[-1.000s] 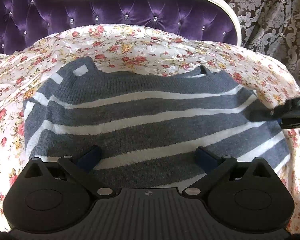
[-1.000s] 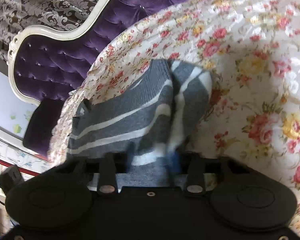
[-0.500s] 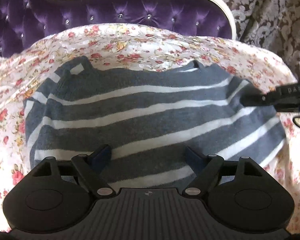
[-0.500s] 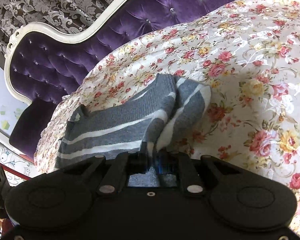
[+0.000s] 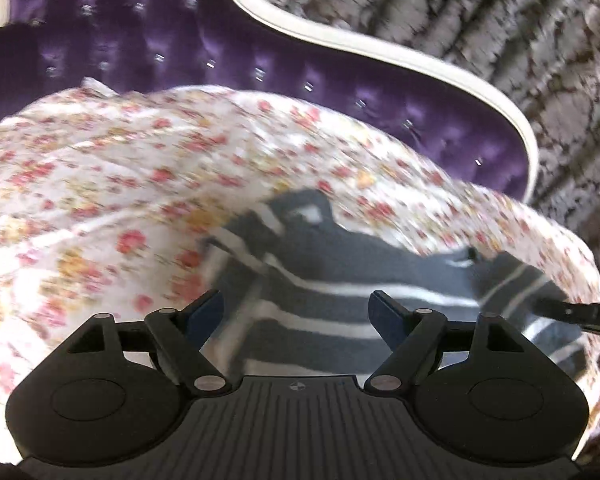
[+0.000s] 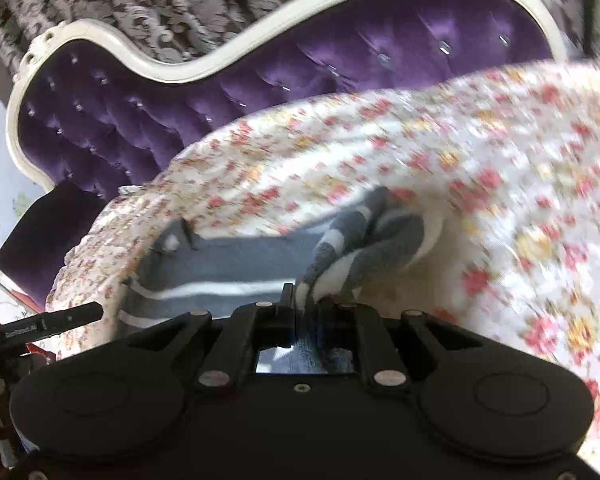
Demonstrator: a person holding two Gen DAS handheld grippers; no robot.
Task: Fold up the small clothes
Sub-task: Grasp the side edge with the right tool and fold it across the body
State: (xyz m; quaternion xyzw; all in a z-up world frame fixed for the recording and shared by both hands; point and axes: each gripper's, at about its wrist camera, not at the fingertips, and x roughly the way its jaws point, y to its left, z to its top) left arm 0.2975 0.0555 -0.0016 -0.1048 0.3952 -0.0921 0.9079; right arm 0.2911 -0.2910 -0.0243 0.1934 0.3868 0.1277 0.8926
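Note:
A small grey sweater with white stripes [image 5: 340, 280] lies on a floral sheet [image 5: 100, 184]. My left gripper [image 5: 298, 314] is open and empty, hovering over the sweater's left edge. My right gripper [image 6: 306, 304] is shut on a bunched edge of the sweater [image 6: 260, 256], which rises in a fold in front of the fingers. The right gripper's body shows at the right edge of the left wrist view [image 5: 580, 314]. The left gripper's body shows at the left edge of the right wrist view [image 6: 48, 322]. Both views are blurred by motion.
A purple tufted headboard [image 5: 260, 64] with a white frame [image 6: 112, 40] runs behind the sheet. Grey patterned curtains [image 5: 520, 20] hang behind it. The sheet drops off at the right in the left wrist view.
My left gripper has swung left, so the sweater now sits right of centre in its view. My right gripper has closed fully on the sweater's edge and drawn it in.

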